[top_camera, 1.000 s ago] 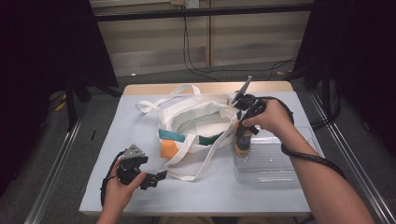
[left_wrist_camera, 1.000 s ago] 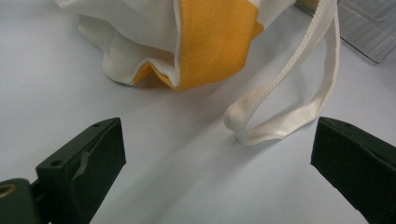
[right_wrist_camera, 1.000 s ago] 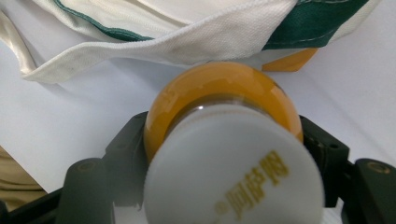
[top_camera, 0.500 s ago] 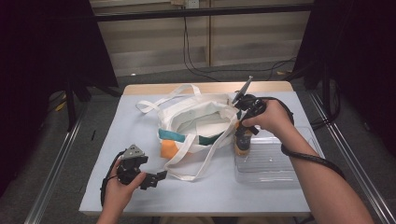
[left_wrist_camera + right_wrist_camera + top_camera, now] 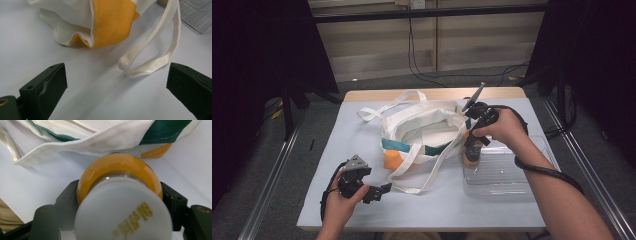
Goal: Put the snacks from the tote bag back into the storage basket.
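High view: right claw holds orange bottle upright at the near-left corner of clear tray, tote bag just to its left; left claw rests well apart on bench.
Left gripper view: jaws wide apart, empty; bag strap ahead.
Right gripper view: jaws clamp the bottle, white cap toward camera, bag rim directly ahead, nearest this hand.

A lab-like recording booth: black curtains hang to left and right of a pale bench, metal rails run along the floor, and cables trail down the far wall.
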Available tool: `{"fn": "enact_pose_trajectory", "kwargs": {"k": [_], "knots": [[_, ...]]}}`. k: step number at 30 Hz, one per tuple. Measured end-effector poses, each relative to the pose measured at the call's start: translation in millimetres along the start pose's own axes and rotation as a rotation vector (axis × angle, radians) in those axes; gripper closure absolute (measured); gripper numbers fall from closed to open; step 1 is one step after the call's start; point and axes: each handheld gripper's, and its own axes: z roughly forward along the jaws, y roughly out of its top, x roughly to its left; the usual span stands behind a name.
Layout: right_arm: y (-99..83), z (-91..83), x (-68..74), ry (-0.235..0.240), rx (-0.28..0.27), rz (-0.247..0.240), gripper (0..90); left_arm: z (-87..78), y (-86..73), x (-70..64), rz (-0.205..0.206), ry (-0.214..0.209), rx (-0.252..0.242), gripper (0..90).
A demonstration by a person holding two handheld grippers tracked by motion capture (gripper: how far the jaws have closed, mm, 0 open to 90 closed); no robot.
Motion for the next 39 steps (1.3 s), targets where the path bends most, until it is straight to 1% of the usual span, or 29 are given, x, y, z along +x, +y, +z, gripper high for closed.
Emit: {"fn": "enact_pose_trajectory", "kwargs": {"k": [3,6,9,12,13,14,17,19,21,27,28,29,30,31,32,34,36,39], "knots": [[-1.0,0.9,0.2,0.008,-0.005,0.004,29.9,0.4,-0.2,-0.4,0.0,0.003,-0.001,2.8],[-1.8,2.2,1.0,0.008,-0.003,-0.003,29.7,0.4,-0.2,-0.3,0.0,0.003,-0.002,2.8],[-2.8,2.8,1.2,0.014,-0.013,-0.003,29.7,0.4,-0.4,-0.7,-0.006,0.002,0.0,2.8],[-3.5,2.6,0.9,0.014,-0.013,0.003,29.4,0.4,-0.2,-0.3,0.003,0.004,0.0,2.8],[-3.7,2.6,1.2,0.012,-0.012,0.001,29.4,0.6,-0.3,-0.6,-0.003,0.001,-0.001,2.8],[-3.8,2.6,1.4,0.008,-0.013,-0.004,29.2,0.5,-0.4,-0.5,-0.001,0.002,0.002,2.8],[-4.5,3.1,1.7,-0.006,-0.014,-0.009,25.4,0.4,-0.4,0.1,0.001,0.003,0.004,2.8],[-5.3,3.7,1.3,-0.003,-0.024,-0.003,22.3,0.6,-0.5,-0.4,-0.002,0.001,0.001,2.8],[-6.0,3.5,1.0,-0.002,-0.025,0.004,20.3,0.4,-0.4,0.5,0.009,0.004,0.006,2.8],[-8.1,1.2,0.3,-0.018,-0.031,0.018,15.0,0.1,-0.4,0.5,0.01,0.009,0.007,2.8],[-8.6,0.3,-0.2,-0.024,-0.03,0.016,14.0,0.7,-0.6,-0.5,-0.002,0.002,0.002,2.8],[-8.9,-0.4,-0.4,-0.03,-0.036,0.013,13.5,0.5,-0.6,-0.5,0.001,0.0,0.004,2.8],[-9.5,-0.7,0.0,-0.024,-0.039,0.015,13.5,0.3,-0.8,-0.5,0.002,0.001,0.005,2.8],[-10.0,-1.4,0.1,-0.023,-0.032,0.015,13.5,-0.2,-0.9,-0.2,0.007,0.003,0.008,2.8],[-10.6,-1.8,0.7,-0.022,-0.03,0.023,13.3,-0.4,-1.4,-0.9,0.001,0.007,0.004,2.8],[-11.9,-1.6,0.0,-0.026,-0.039,0.015,13.0,-0.9,-1.6,-0.4,0.001,0.006,0.003,2.8],[-12.8,-3.3,0.4,-0.022,-0.031,0.026,12.2,-1.3,-1.7,-0.5,-0.006,0.006,-0.002,2.8],[-14.4,-5.3,0.4,-0.025,-0.038,0.017,12.1,-1.0,-1.6,-0.4,-0.002,0.009,0.0,2.8]]}}
